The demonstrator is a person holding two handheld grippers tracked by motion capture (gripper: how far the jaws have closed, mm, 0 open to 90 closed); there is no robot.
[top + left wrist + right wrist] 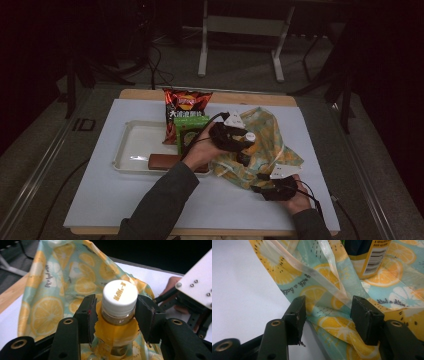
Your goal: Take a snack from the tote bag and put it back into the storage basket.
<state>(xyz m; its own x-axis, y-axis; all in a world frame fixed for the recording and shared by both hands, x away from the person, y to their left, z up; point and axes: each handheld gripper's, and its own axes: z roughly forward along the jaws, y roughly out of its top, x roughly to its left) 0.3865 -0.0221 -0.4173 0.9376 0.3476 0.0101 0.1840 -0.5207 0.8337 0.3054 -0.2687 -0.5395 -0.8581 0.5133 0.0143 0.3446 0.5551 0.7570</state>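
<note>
Held over the open mouth of the lemon-print bag (260,145), the left gripper (117,315) has its jaws on either side of a bottle's (117,322) neck, just under the white cap (120,297); a narrow gap can be seen at each pad, so the bottle appears to be loosely bracketed rather than squeezed. From largest to smallest, the scene is laid out on a white table (100,200): the bag is spread at the right of centre, a pale tray (130,150) lies to its left, a red chip bag (186,107) and a green packet (190,131) stand at the tray's right end, and a brown bar (162,161) rests on its near rim. The bottle is stood upright inside the bag. The right gripper (327,312) is placed at the bag's near edge with its jaws half open around the fabric, nothing being pinched. The step in hand is judged to be the release of the bottle into the bag. Next, the left jaws would need to be widened and lifted straight clear of the cap, so that the bottle is not tipped.
</note>
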